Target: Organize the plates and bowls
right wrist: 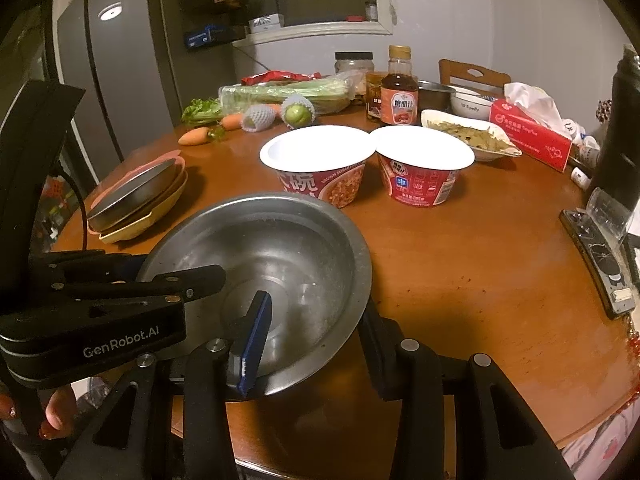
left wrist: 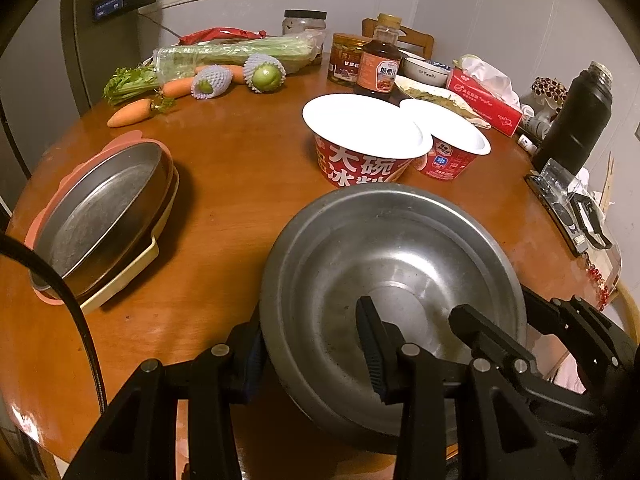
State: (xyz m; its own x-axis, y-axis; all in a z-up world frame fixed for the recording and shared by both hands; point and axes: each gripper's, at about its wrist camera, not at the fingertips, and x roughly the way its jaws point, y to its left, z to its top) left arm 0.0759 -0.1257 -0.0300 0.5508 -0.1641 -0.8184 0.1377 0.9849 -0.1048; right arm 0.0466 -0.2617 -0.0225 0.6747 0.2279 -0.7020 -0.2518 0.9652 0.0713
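Observation:
A large steel bowl (left wrist: 400, 264) (right wrist: 264, 256) sits at the near edge of the round wooden table (left wrist: 224, 208). My left gripper (left wrist: 308, 320) is shut on its near-left rim, one pad outside the wall and one inside. My right gripper (right wrist: 316, 308) is shut on the bowl's near-right rim in the same way. Each gripper shows in the other's view: the right gripper (left wrist: 500, 304) and the left gripper (right wrist: 168, 266). At the table's left edge a steel plate (left wrist: 108, 216) (right wrist: 136, 192) rests tilted on a pink plate and a cream square dish.
Two red paper bowls (left wrist: 360, 152) (right wrist: 424, 168) with white lids stand just behind the steel bowl. Further back are a sauce bottle (right wrist: 398, 88), jars, a white plate of food (right wrist: 472, 136), a white ceramic bowl (right wrist: 468, 106), a tissue box, carrots and celery. A black flask (left wrist: 576, 120) and a phone (right wrist: 600, 264) lie right.

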